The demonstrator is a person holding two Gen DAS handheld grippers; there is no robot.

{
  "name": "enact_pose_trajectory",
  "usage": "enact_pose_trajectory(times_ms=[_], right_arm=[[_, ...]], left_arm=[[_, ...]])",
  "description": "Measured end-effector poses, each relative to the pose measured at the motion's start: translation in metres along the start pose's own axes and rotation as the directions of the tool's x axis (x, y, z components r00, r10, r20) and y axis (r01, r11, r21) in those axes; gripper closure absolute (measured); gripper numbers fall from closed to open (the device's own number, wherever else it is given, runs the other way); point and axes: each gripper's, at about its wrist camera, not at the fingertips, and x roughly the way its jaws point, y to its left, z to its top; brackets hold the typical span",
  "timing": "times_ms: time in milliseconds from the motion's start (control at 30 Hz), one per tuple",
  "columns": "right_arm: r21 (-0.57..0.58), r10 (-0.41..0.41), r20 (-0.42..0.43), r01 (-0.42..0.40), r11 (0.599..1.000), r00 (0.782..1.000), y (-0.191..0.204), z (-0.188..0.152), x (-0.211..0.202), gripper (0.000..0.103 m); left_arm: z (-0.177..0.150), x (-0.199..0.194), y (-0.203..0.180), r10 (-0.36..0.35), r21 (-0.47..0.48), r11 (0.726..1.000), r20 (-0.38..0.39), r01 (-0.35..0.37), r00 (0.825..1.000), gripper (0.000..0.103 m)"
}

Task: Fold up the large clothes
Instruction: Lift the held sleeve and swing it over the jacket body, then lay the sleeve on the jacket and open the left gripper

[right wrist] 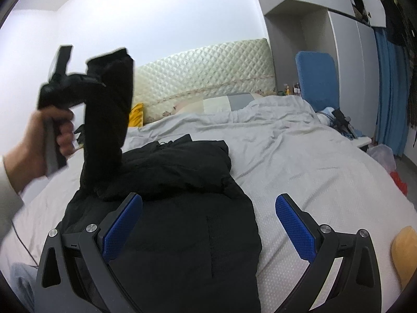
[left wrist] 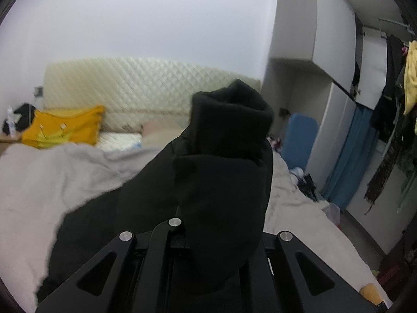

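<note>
On bed (right wrist: pixel 299 161), raised black sleeve (right wrist: pixel 109 109)

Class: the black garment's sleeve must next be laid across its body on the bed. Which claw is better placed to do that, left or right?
Left. The left claw is already shut on the lifted sleeve of the black garment, so it probably only needs to carry it across. The right claw hangs open above the garment, holding nothing.

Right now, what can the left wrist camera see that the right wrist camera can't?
Only the left wrist view shows the yellow bag and the hanging clothes. Only the right wrist view shows the person's hand holding the left gripper, and the open right gripper. Both show the black garment, its sleeve lifted, the bed and quilted headboard.
</note>
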Motion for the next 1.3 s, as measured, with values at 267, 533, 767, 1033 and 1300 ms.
enact_pose_trajectory(times_ms=[267, 533, 767, 1033, 1300], right_arm=[[0.052, -0.02, -0.031, 0.022, 0.998, 0.999, -0.019, -0.008, 0.016, 0.0], [0.12, -0.036, -0.069, 0.044, 0.992, 0.997, -0.04, -0.01, 0.036, 0.0], [0.107, -0.042, -0.095, 0.052, 0.993, 0.995, -0.04, -0.014, 0.051, 0.0], [0.065, -0.043, -0.046, 0.046, 0.997, 0.998, -0.033, -0.013, 0.047, 0.0], [-0.007, 0.001, 0.022, -0.001, 1.0, 1.0, -0.007, -0.002, 0.04, 0.0]], left_arm=[[-0.076, 0.097, -0.043, 0.025, 0.098, 0.995, -0.096, -0.015, 0.995, 0.093], [-0.125, 0.163, -0.044, 0.046, 0.13, 0.991, -0.204, -0.02, 0.978, 0.093], [-0.139, 0.178, -0.049, 0.073, 0.175, 0.984, -0.233, -0.032, 0.97, 0.09], [-0.118, 0.142, -0.047, 0.055, 0.156, 0.988, -0.237, -0.018, 0.97, 0.05], [-0.087, 0.054, -0.026, 0.036, 0.164, 0.986, -0.139, -0.013, 0.99, 0.018]])
